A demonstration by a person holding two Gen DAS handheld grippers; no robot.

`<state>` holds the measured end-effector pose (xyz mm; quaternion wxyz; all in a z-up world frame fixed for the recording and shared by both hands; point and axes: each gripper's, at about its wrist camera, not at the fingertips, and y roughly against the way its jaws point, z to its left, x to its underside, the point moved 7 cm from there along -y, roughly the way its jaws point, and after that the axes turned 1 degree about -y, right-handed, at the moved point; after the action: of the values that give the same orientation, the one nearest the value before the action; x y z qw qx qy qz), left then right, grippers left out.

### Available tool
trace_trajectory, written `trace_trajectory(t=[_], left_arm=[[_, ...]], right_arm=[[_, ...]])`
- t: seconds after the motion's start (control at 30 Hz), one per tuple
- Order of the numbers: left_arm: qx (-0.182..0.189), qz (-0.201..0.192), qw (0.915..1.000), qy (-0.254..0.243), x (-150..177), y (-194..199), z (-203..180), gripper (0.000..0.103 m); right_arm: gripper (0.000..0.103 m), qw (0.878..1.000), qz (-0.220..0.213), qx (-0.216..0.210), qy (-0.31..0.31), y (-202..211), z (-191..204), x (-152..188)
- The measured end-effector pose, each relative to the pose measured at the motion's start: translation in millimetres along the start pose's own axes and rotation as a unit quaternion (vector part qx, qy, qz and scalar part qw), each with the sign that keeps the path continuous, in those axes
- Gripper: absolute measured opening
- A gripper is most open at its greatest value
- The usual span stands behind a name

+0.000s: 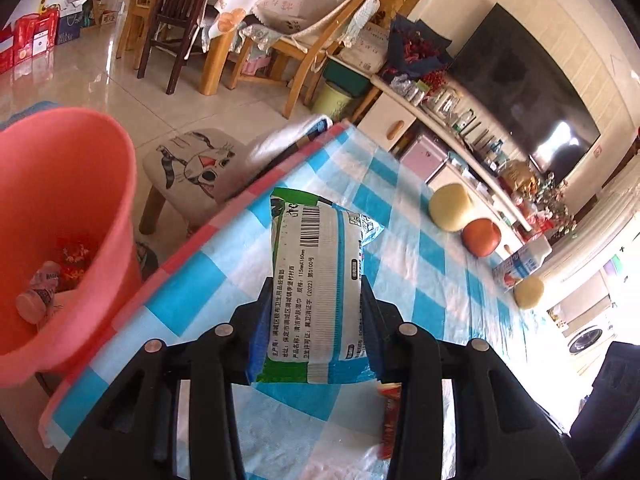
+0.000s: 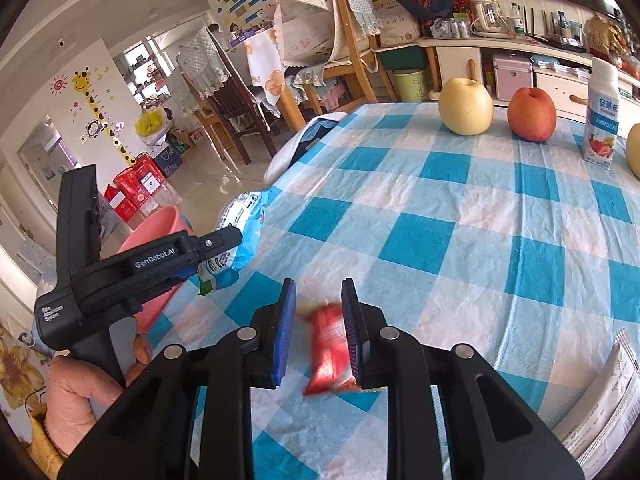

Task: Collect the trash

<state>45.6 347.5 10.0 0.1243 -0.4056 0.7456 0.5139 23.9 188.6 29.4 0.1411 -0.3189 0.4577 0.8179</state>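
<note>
Gripping wipes pack (image 1: 316,280) w/ left gripper (image 1: 316,308), right gripper (image 2: 318,332) closed on red wrapper (image 2: 330,352), pink bucket (image 1: 60,216) beside table.

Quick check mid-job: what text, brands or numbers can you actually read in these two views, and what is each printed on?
"GenRobot.AI": side of the black left hand-held gripper.
"Data Acquisition System": that gripper's body.
"115mm×160mm", "(2022)": white-and-blue wet-wipe packet it holds, beside a barcode; remaining Chinese print too small.
"安慕希", "AMBROSIAL": white yogurt bottle.
Red snack wrapper: blurred, unreadable.
White printed pouch: too small.

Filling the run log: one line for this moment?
left gripper shut on wipes pack, near bin | right gripper shut at red wrapper
</note>
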Motion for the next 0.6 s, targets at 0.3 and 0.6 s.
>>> trace_trajectory(t=[0.3, 0.6], left_arm=[[0.012, -0.020, 0.9992, 0.034, -11, 17, 18, 0.041], [0.027, -0.033, 0.9977, 0.052, -18, 26, 25, 0.041]], right_arm=[[0.045, 0.999, 0.020, 0.042, 0.010, -25, -3, 10], [0.060, 0.991, 0.057, 0.095, 0.073, -61, -5, 27]])
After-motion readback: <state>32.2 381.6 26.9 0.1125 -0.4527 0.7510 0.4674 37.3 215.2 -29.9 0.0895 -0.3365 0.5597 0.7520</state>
